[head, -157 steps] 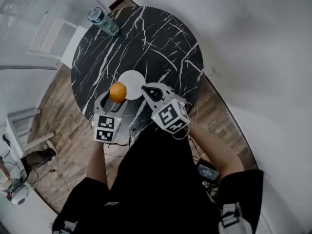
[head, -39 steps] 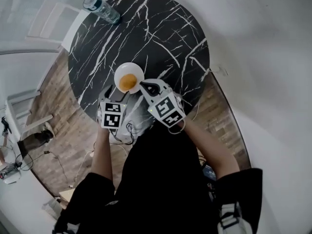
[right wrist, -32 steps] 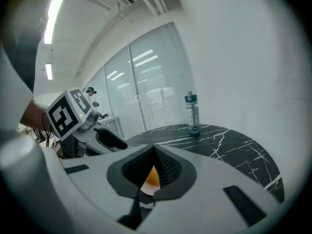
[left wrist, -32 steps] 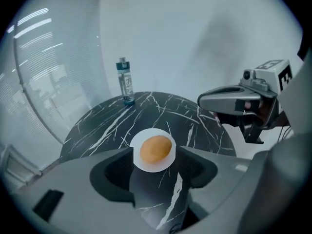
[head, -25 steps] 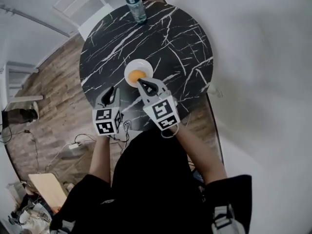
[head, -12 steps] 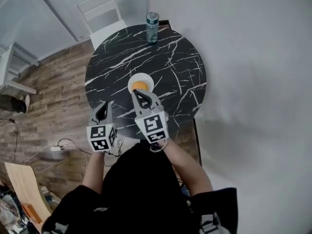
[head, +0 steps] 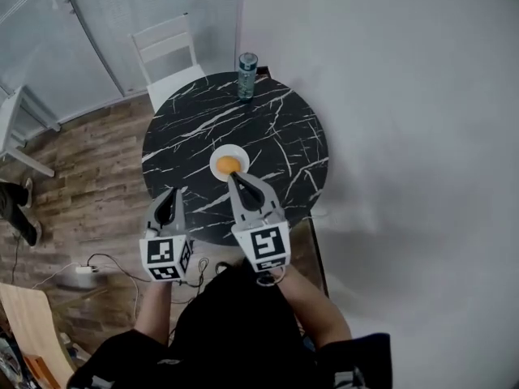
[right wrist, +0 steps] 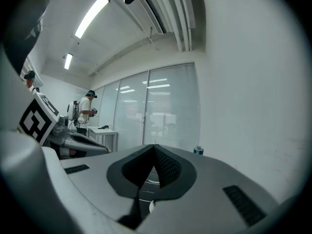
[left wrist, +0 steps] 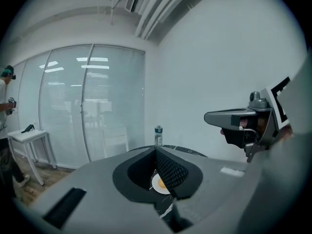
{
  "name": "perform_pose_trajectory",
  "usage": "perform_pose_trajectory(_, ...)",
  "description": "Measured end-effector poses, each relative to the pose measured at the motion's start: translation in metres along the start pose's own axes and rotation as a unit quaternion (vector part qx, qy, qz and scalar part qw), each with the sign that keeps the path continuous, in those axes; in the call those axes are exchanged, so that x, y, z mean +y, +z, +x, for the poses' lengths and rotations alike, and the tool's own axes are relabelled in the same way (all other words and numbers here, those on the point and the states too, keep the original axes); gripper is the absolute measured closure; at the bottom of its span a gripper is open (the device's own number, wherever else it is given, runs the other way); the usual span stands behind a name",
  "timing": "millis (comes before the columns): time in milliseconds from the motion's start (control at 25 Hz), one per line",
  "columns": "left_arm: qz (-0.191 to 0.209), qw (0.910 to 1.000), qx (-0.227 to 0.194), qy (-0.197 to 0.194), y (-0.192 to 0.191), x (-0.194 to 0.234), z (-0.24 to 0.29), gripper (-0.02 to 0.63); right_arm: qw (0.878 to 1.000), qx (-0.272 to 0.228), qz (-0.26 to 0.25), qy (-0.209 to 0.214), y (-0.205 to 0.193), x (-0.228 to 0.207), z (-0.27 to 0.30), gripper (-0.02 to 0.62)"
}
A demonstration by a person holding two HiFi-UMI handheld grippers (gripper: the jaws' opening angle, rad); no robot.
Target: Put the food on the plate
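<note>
An orange [head: 229,164] lies on a small white plate [head: 216,159] near the middle of the round black marble table [head: 284,136]. The same plate [left wrist: 157,184] and orange [left wrist: 162,183] show low between the jaws in the left gripper view. My left gripper [head: 169,195] is shut and empty, held above the table's near left edge, well short of the plate. My right gripper [head: 234,177] is shut and empty too, with its tip just in front of the plate. Both are raised off the table.
A water bottle [head: 247,75] stands at the table's far edge, with a white chair [head: 168,51] behind it. A white wall runs along the right. A person [right wrist: 84,112] stands by a small white table [left wrist: 27,138] near glass partitions. Cables [head: 105,258] lie on the wooden floor.
The orange went from the left gripper onto the plate. The left gripper has since shut empty. Both grippers have drawn back and up toward me, and the view has pulled away from the table.
</note>
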State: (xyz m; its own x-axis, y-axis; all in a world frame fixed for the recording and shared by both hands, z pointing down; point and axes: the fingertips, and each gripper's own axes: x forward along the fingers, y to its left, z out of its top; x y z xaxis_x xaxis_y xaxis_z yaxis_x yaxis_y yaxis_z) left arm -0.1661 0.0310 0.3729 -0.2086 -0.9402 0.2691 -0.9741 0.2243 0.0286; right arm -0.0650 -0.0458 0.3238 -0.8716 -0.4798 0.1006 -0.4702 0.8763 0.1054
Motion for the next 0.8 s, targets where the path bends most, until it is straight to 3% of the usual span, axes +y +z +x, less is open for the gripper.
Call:
perform_pose_trajectory(240, 0.019, 0.9988, -0.045, 0.000, 0.039, -0.007, -0.018, 0.606, 0.998, -0.031, -0.050, -0.017, 0.040, -0.005, -0.022, 0.600)
perform_pose_trajectory(800, 0.023, 0.9968, -0.076, -0.011, 0.071, -0.033, -0.022, 0.606, 0.997, -0.047, -0.051, -0.040, 0.063, -0.025, -0.042, 0.600)
